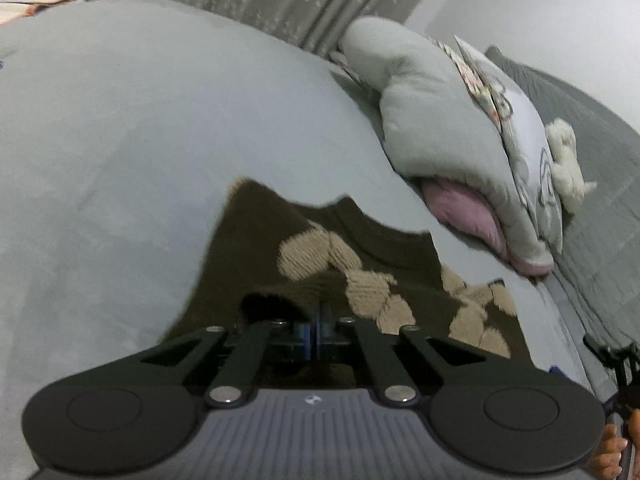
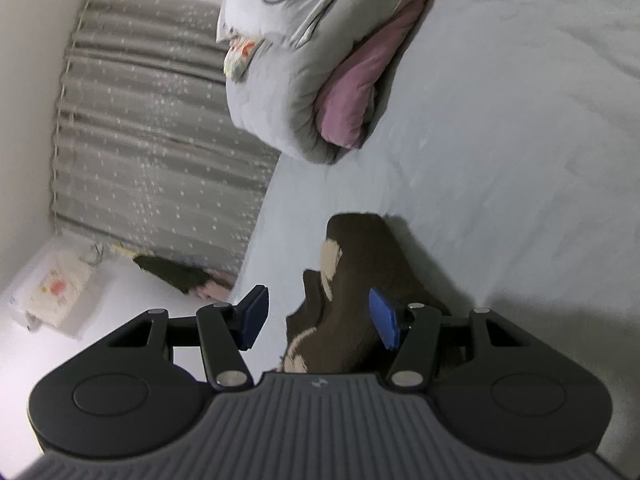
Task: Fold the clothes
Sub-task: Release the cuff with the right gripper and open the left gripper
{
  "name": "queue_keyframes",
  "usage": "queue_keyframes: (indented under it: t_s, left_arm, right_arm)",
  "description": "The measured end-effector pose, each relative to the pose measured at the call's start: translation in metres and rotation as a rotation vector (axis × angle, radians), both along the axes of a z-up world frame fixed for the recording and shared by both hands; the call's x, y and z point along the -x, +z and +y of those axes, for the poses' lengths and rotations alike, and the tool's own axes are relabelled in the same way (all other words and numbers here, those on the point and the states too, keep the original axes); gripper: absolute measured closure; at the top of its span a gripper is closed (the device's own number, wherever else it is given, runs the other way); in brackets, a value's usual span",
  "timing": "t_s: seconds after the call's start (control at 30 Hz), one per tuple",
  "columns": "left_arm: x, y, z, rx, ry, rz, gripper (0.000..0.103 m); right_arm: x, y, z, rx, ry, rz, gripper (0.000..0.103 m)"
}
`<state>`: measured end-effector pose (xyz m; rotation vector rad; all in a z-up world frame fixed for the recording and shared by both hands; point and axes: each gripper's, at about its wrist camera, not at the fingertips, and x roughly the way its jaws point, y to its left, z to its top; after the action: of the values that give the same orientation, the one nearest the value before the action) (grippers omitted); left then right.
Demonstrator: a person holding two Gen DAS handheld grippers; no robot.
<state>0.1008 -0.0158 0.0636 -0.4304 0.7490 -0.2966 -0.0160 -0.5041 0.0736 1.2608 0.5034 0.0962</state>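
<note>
- The left gripper (image 1: 320, 326) points forward and low over the bed (image 1: 120, 140), fingers pressed together — clamped on the brown sweater (image 1: 320, 248).
- The right gripper (image 2: 318, 316) tilts downward, blue pads (image 2: 382, 318) spread wide, straddling a bunched sweater edge — not gripping it.

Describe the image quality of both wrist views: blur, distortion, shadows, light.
Left wrist view: soft throughout, fisheye bends the bed into a dome, dim even light, dark corners; the left gripper is shut on the brown sweater. Right wrist view: motion blur smears the curtain, the open right gripper casts a broad shadow over the sheet at lower right.
</note>
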Motion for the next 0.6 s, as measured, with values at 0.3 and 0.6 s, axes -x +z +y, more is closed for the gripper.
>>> queue_keyframes:
  t_s: [0.3, 0.6]
  left_arm:
    - [0.006, -0.001, -0.003, -0.071, -0.011, -0.026, 0.102]
    - [0.007, -0.007, 0.012, -0.082, 0.010, -0.037, 0.102]
  right_arm:
    - [-0.023, -0.036, 0.029, -0.109, 0.028, 0.101, 0.045]
    - [-0.010, -0.086, 0.024, -0.443, -0.227, 0.145, 0.052]
